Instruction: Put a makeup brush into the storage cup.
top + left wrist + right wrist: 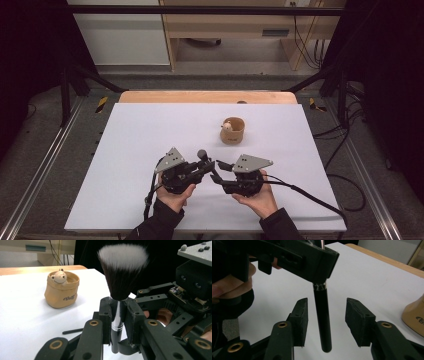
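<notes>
We are seeing the left gripper (117, 312) clamping its two jaws tight on the silver ferrule of a makeup brush (120, 275), which is standing upright with its white-tipped dark bristles fanning out above the jaws. The brush's black handle is hanging down below that grip, and the right gripper (327, 322) is holding its jaws wide apart on either side of the handle, with clear gaps on both sides, so nothing is touching its pads (358, 320). The person's hands (175, 197) are cupping the grippers from beneath, near the front edge of the white table (140, 135). Beyond the brush, farther from the person, a small tan sack-shaped pot (62, 290) is sitting on the table with a little bear figure peeking over its rim; the cursive writing on its front is too blurred for us to read. A thin black stick (72, 331) is lying flat on the table just beside the brush.
</notes>
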`<state>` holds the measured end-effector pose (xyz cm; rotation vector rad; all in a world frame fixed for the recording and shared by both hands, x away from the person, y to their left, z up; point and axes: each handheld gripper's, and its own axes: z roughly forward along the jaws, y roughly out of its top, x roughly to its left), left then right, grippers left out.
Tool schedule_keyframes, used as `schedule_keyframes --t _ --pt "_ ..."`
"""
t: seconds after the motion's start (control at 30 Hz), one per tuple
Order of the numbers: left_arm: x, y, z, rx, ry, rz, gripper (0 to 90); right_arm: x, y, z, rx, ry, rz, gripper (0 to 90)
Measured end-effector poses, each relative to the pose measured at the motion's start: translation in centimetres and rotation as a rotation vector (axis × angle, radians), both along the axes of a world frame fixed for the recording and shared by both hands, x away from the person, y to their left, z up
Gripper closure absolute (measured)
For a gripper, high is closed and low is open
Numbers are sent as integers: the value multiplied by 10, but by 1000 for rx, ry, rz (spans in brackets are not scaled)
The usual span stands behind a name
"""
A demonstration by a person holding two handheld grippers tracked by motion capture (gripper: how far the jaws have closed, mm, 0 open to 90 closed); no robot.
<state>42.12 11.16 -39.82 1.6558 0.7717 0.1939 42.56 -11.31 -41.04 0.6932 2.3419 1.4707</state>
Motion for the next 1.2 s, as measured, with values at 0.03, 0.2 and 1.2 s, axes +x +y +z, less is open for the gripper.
schedule_keyframes --t 0.03,0.2,1.2 --pt "0 0 0 0 0 0 769 0 0 0 0 0 0 543" --pt "-1 -3 -1 14 8 -3 769 0 4 1 4 1 4 623" --pt "0 1 1 46 -18 -18 622 1 3 0 -7 14 21 793"
